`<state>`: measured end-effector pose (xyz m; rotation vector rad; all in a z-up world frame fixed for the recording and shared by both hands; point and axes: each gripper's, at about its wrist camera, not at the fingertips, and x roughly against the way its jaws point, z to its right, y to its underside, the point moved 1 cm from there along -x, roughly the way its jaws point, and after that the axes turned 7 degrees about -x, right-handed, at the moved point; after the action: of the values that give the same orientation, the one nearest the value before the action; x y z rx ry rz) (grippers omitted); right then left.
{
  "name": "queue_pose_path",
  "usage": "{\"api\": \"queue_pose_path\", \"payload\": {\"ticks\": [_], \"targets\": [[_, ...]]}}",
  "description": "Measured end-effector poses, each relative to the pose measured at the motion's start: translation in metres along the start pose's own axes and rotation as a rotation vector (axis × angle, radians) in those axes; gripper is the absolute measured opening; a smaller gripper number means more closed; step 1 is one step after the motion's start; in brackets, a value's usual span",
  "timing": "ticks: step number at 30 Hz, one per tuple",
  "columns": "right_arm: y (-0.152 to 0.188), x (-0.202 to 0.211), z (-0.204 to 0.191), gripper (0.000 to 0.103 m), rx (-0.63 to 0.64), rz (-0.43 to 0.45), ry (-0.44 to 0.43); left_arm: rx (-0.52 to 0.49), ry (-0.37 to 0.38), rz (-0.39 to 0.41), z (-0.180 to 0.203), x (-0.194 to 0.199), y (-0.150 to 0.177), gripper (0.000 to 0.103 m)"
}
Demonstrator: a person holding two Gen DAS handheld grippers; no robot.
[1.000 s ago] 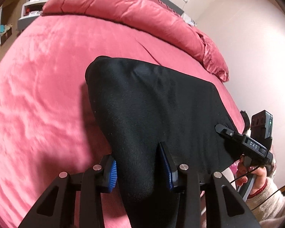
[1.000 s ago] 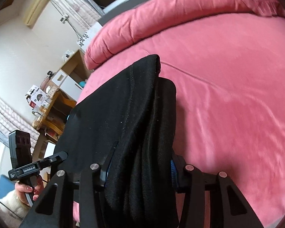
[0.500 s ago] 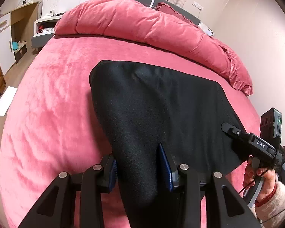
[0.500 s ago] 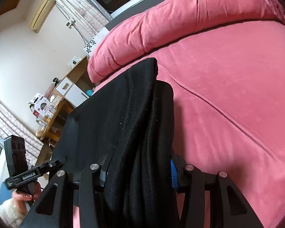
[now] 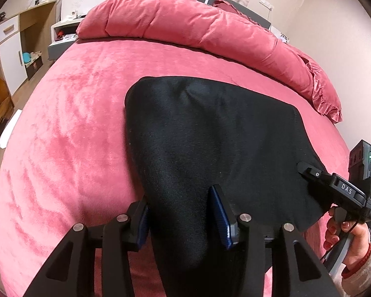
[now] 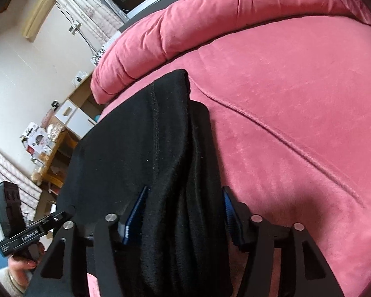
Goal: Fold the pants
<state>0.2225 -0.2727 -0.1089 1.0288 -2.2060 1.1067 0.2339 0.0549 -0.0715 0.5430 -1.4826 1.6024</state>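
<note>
Your left gripper (image 5: pixel 183 212) and right gripper (image 6: pixel 183 212) are both opening, each with a bunched edge of the black pants (image 5: pixel 210 133) still between its blue pads. The pants lie folded on the pink bed (image 5: pixel 69 128), stretching ahead of both grippers. To finish this step well, let the jaws spread clear of the cloth, then draw straight back and slightly up — a sideways pull would probably drag the fold askew. Watch the thick stacked layers at your right gripper; they may cling to a pad. The near hem is hidden under the gripper bodies, and whether the layers beneath line up cannot be seen — black cloth hides its creases.
</note>
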Motion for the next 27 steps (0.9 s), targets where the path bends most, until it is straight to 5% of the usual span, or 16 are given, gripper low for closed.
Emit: {"api": "queue_pose_path", "payload": {"ticks": [27], "targets": [[0.073,0.068,-0.014,0.07,0.024,0.041,0.154,-0.019,-0.119,0.008,0.035,0.045,0.075,0.058]]}}
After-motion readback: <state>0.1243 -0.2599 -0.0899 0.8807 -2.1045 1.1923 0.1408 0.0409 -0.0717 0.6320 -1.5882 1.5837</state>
